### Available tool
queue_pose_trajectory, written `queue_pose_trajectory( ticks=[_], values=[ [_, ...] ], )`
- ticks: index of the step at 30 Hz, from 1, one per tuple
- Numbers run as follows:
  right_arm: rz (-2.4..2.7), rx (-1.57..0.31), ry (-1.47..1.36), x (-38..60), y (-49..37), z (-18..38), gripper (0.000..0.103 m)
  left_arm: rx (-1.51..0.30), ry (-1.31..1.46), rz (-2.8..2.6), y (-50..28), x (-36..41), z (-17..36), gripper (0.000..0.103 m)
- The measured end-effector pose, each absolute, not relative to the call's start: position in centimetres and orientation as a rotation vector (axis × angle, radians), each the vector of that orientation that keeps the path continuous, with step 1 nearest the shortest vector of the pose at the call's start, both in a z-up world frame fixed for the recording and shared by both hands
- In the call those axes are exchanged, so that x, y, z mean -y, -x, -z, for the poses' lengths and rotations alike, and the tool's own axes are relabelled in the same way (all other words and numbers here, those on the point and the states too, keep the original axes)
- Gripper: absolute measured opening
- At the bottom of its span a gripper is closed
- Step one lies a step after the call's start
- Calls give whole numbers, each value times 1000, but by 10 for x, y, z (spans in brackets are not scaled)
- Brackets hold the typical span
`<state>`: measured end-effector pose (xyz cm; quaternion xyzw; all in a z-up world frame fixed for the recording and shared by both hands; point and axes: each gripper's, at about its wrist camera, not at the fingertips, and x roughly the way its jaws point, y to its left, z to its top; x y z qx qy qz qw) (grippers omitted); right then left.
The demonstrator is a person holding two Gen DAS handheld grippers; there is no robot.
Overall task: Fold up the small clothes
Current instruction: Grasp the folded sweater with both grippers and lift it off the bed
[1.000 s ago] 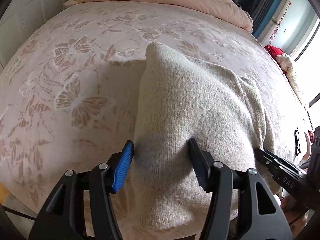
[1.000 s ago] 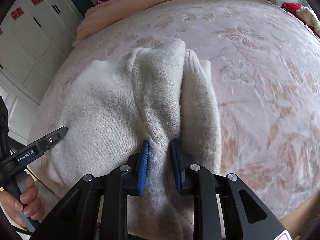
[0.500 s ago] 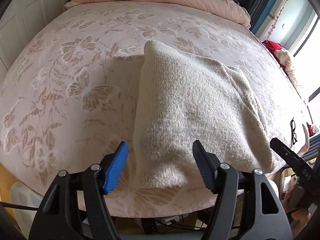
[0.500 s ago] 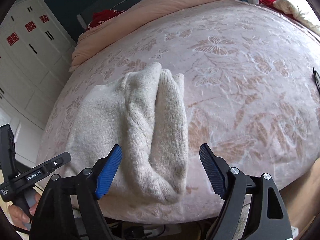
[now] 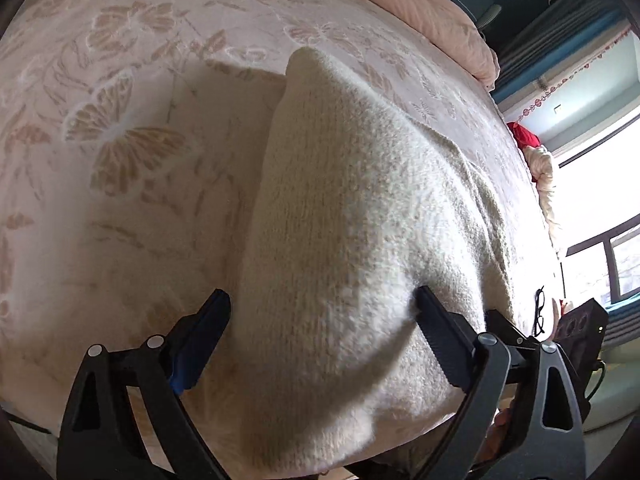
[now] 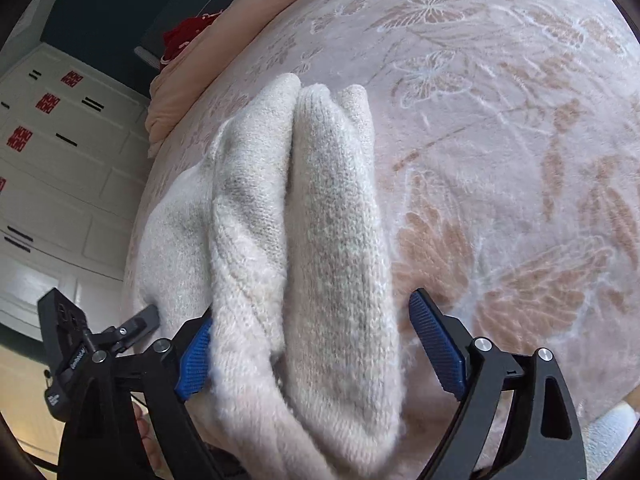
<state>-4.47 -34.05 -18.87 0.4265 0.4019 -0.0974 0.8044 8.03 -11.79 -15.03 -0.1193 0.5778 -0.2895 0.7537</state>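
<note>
Both grippers' jaws, earlier pinching, are opening astride the sweater (image 5: 352, 240) at bedspread (image 5: 120, 200) edge.

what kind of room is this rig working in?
Almost certainly a bedroom: the cream sweater lies on a bed's butterfly-print bedspread, with a pink duvet bunched at its far end and white wardrobe doors beside it.
</note>
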Motion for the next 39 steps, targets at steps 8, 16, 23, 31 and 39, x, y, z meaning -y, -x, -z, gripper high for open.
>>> queue_pose_trajectory(
  ticks=[8, 16, 23, 31, 39],
  values=[
    [146, -851, -862, 335, 5, 193, 98, -1196, 276, 688, -86, 131, 161, 98],
    [136, -784, -906, 338, 16, 160, 40, -1205, 134, 691, -78, 151, 109, 52],
    [162, -673, -787, 303, 61, 74, 40, -1050, 21, 728, -36, 143, 22, 51],
    [157, -472, -659, 272, 131, -32, 40, -833, 20, 824, 28, 109, -76, 51],
    [133, -206, -487, 236, 182, -141, 41, -548, 84, 916, 73, 67, -184, 51]
  ],
)
